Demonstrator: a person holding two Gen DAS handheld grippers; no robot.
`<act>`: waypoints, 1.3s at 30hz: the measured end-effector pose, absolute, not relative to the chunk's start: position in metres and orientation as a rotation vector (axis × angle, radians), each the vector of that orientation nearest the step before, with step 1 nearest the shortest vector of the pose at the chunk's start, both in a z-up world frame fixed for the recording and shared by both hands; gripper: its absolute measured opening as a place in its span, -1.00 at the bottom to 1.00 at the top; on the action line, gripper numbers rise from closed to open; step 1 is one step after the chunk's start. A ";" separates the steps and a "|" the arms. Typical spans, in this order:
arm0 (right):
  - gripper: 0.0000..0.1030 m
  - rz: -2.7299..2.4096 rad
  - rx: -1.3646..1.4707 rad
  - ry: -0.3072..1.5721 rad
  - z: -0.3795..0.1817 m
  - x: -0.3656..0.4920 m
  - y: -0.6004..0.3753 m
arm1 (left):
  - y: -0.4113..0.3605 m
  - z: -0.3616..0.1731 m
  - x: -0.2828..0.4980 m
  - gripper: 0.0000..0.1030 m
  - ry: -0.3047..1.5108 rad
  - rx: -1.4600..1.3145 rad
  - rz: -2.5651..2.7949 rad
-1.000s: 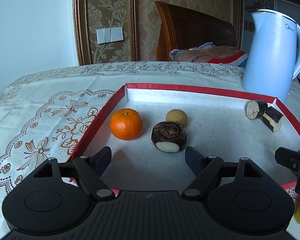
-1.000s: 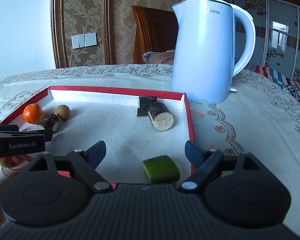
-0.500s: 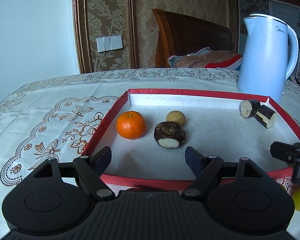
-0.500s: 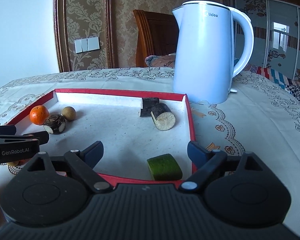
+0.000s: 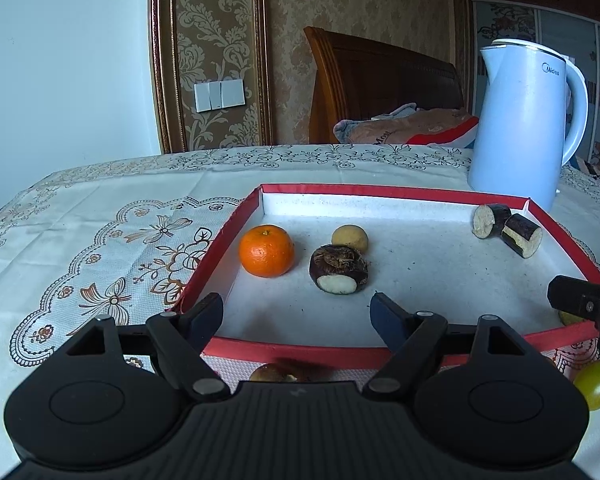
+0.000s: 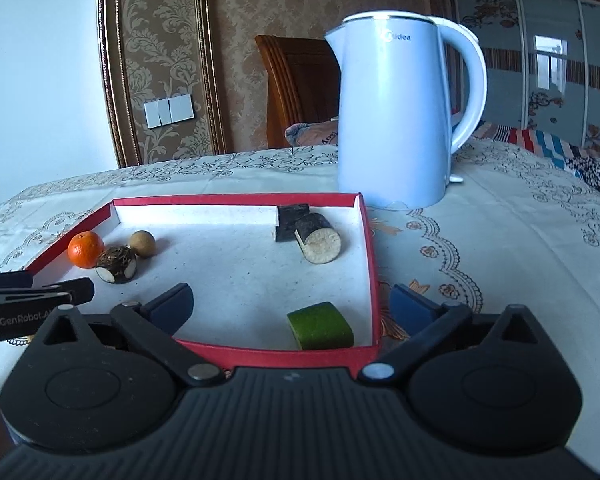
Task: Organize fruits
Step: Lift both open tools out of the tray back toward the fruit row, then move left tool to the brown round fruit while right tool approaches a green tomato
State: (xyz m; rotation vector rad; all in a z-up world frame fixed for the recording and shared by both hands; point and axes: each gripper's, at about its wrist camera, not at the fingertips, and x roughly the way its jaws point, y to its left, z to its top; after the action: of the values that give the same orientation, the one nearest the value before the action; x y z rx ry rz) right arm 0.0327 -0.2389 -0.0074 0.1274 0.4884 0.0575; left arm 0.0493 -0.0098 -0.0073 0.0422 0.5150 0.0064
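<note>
A pale blue kettle (image 6: pixel 396 120) stands upright on the table (image 6: pixel 500 240), toward its far edge, its handle turned right. A cream tablecloth (image 5: pixel 100 240) with brown floral embroidery and a scalloped lace border covers the table. Past the far edge rises a dark wooden headboard (image 5: pixel 380 84), with crumpled bedding (image 5: pixel 404 128) below it. The wall behind has gold damask wallpaper (image 5: pixel 216 40) in a gilt frame and carries a white three-gang switch (image 5: pixel 219 94). At far right are patterned wardrobe doors (image 6: pixel 540 60) and a striped blanket (image 6: pixel 540 144).
</note>
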 end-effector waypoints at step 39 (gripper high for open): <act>1.00 0.138 0.144 0.516 -0.018 -0.036 -0.255 | 0.026 -0.020 0.024 0.65 0.655 -0.055 -0.022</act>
State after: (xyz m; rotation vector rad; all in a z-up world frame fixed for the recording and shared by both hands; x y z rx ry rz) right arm -0.0356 -0.2552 -0.0181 0.1439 0.5156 0.1382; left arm 0.0238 0.0261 -0.0197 -0.0550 0.6547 -0.0216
